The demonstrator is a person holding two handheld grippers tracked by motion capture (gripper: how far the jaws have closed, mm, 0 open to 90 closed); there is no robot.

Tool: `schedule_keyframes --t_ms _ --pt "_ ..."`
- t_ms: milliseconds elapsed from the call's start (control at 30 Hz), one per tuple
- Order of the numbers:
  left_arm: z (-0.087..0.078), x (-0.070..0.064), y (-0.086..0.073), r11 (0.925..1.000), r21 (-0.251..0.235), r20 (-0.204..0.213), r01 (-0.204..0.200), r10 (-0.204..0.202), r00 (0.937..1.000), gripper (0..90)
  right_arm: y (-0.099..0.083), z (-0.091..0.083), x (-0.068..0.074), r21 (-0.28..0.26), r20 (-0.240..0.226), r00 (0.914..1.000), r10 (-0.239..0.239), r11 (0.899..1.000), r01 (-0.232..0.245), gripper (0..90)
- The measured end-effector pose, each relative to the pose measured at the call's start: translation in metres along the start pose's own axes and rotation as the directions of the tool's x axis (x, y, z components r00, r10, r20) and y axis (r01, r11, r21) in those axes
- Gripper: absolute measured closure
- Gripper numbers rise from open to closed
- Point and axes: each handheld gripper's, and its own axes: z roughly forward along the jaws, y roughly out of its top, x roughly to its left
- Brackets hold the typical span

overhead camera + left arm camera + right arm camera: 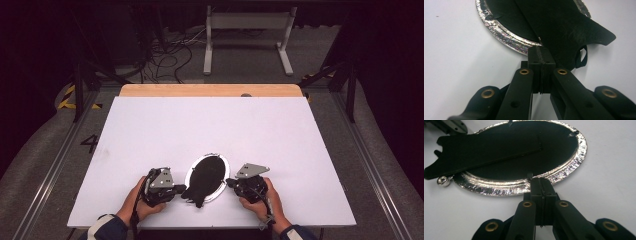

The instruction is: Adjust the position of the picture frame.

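Now an oval silver-rimmed frame is being steadied near the desk's front edge.
Its thin, stiff rim is being pinched by the closed right gripper; the soft, light black flap is being nipped by the closed left gripper.

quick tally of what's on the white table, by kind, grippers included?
Oval silver frame: 1
Black stand flap on the frame's back: 1
Grippers: 2, left gripper and right gripper, each with jaws together at the frame's rim
Total: 4
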Motion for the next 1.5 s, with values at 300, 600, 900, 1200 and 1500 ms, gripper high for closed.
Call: schedule_keyframes --t_ms 300,600,900,1200,1500 --pt "0.012 -0.001 0.013 1.0 0.003 0.009 -0.007 0.007 0.9999 89.5 0.0 -0.001 -0.017 -0.003 0.042 0.998 0.046 0.999 -0.046 90.0" --pt "0.027 -0.005 0.028 0.9995 -0.003 -0.005 -0.031 0.031 0.9995 89.7 0.004 0.0 -0.037 0.013 0.085 0.9946 0.06 0.998 -0.061 90.0" --pt "0.035 -0.004 0.036 0.9993 0.002 0.006 -0.037 0.037 0.9993 89.8 0.007 0.002 -0.05 0.01 0.109 0.9909 0.078 0.997 -0.08 90.0" --pt "0.04 -0.003 0.044 0.9974 0.024 0.001 -0.067 0.067 0.9977 89.9 0.007 0.003 -0.049 -0.006 0.156 0.9848 0.077 0.997 -0.077 90.0" --pt "0.047 0.0 0.05 0.9967 0.014 0.027 -0.079 0.079 0.9965 89.9 -0.008 -0.011 -0.037 -0.012 0.118 0.9909 0.065 0.998 -0.064 90.0"
